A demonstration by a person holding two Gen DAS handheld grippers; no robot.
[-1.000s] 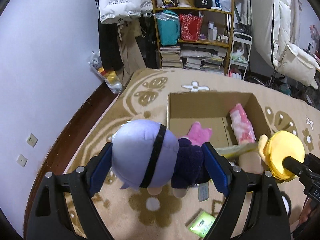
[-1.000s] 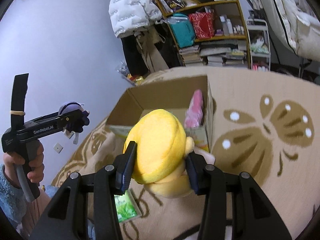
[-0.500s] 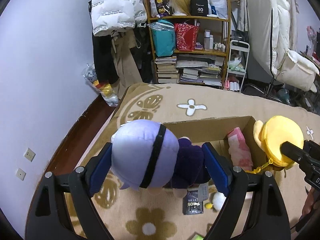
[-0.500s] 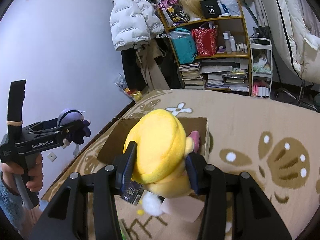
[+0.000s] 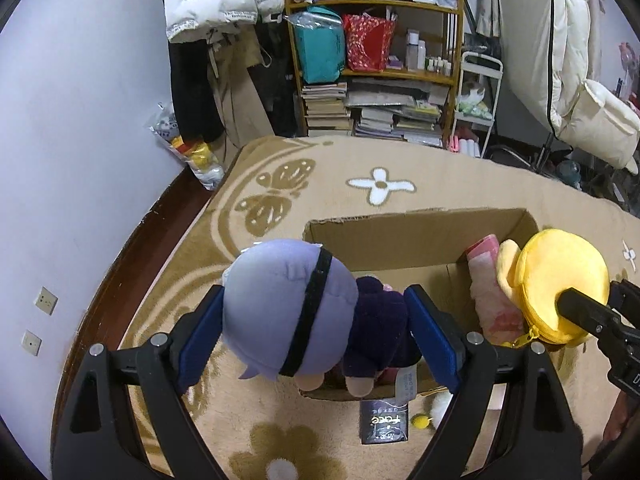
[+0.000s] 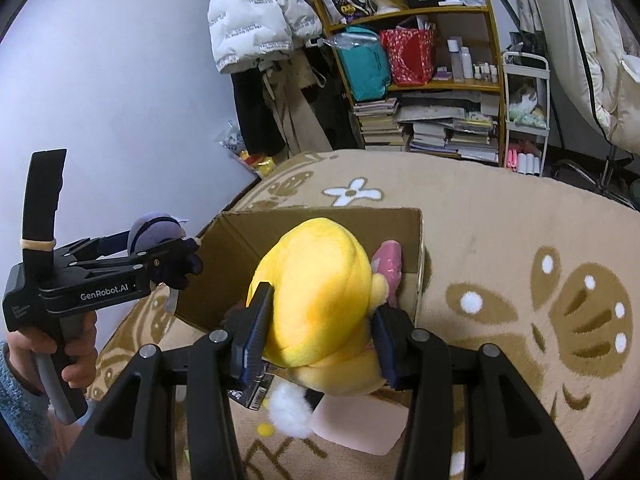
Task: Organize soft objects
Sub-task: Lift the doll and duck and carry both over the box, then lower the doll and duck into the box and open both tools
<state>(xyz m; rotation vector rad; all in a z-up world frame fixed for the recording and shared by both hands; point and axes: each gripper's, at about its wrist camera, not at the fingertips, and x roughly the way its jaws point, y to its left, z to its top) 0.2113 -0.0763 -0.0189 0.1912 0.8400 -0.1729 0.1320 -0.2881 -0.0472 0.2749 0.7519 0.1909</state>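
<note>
While the left gripper [image 5: 316,332] was clamped tight on the purple plush doll [image 5: 296,308] at lower center of its view, over the cardboard box's [image 5: 400,236] near edge, the right gripper [image 6: 320,332] squeezed the yellow plush [image 6: 316,292] mid-frame, also above the box. A pink plush [image 5: 488,292] lay inside at right.

Wooden shelf [image 5: 376,76] against wall; white jacket [image 6: 252,28] hanging beside.

My lavender-headed plush doll [image 5: 292,308] hung over cardboard box [image 5: 416,236] near edge; my yellow plush [image 6: 320,300] above box; pink plush [image 5: 486,292] lay inside.
</note>
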